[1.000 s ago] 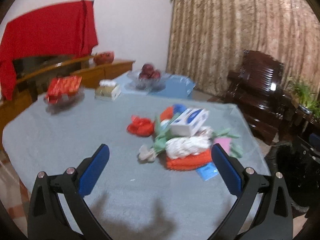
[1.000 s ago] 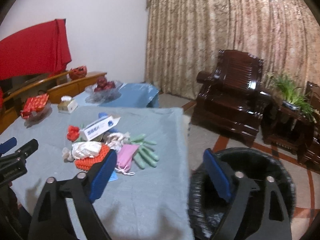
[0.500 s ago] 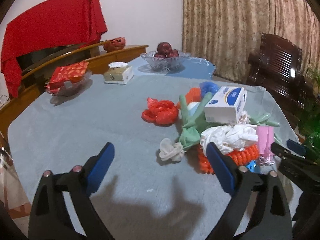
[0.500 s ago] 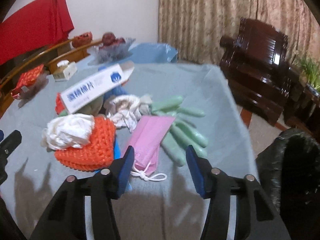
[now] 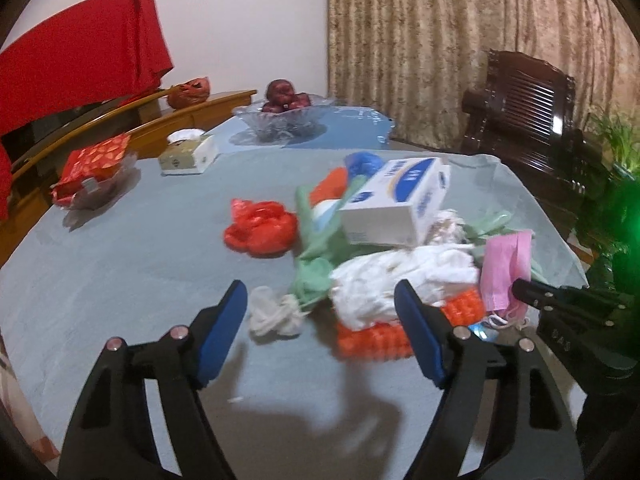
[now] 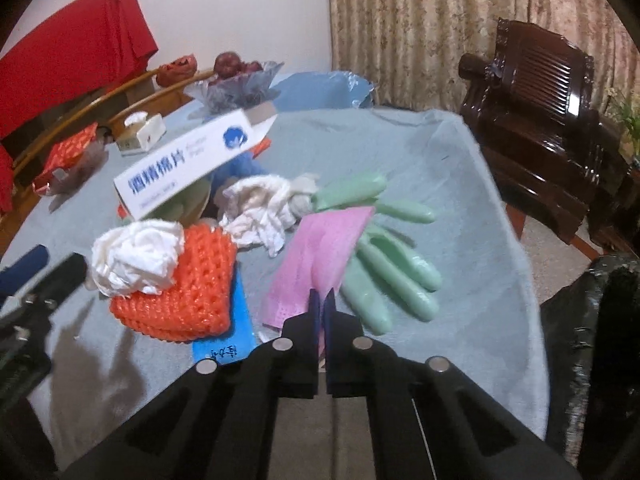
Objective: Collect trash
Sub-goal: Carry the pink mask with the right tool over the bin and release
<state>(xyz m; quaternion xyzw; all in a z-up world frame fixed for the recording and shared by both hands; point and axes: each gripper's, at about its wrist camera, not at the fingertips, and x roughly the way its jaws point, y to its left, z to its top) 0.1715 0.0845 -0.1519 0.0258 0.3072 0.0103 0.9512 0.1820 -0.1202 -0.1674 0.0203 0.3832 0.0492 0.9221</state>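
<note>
A trash heap lies on the blue-grey tablecloth (image 5: 120, 280): a white box (image 5: 394, 204), red plastic (image 5: 260, 230), white crumpled plastic (image 5: 394, 280), orange foam net (image 6: 188, 284), green gloves (image 6: 384, 272), a white rag (image 6: 264, 208) and a pink face mask (image 6: 320, 256). My right gripper (image 6: 321, 300) is shut on the near edge of the pink mask; it also shows in the left wrist view (image 5: 520, 286). My left gripper (image 5: 320, 308) is open and empty, just before a small white wad (image 5: 274, 314) and the white plastic.
A black trash bag (image 6: 592, 340) stands off the table's right edge. A fruit bowl (image 5: 282, 114), a tissue box (image 5: 186, 152) and a dish of red packets (image 5: 94, 168) sit at the far side. A dark wooden armchair (image 6: 536, 112) stands to the right.
My right gripper moved in from above the black bag and closed on the pink mask. My left gripper moved closer to the heap, narrowing a little but staying open.
</note>
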